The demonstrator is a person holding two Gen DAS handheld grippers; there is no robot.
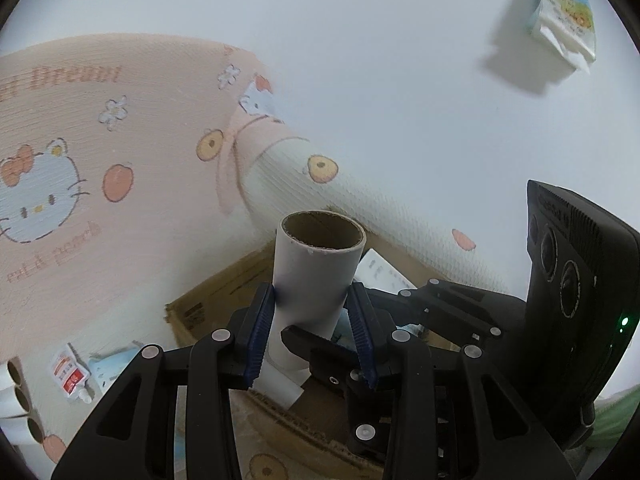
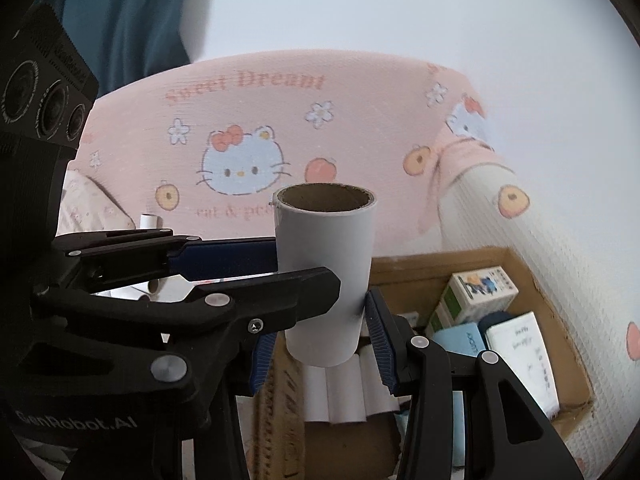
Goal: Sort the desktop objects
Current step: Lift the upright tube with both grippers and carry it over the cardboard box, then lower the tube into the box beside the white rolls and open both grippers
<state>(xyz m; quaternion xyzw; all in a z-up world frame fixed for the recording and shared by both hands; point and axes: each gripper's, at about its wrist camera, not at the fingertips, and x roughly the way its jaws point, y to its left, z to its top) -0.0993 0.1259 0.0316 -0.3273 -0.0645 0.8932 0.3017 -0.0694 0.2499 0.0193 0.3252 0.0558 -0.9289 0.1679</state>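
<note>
A white cardboard tube (image 1: 312,276) with a brown inside stands upright between both grippers. My left gripper (image 1: 310,312) is shut on it, blue pads against its sides. My right gripper (image 2: 320,344) also closes around the same tube (image 2: 326,276) lower down; the left gripper's fingers (image 2: 224,260) reach in from the left across it. Both hold the tube above an open cardboard box (image 2: 472,264). Several more white tubes (image 2: 344,392) lie in the box's left part, and small cartons (image 2: 472,296) fill its right part.
A pink Hello Kitty blanket (image 2: 280,128) covers the surface behind and around the box. Several tubes (image 1: 18,396) and a small red and white sachet (image 1: 68,372) lie at the left. A tissue pack (image 1: 564,12) hangs at the upper right.
</note>
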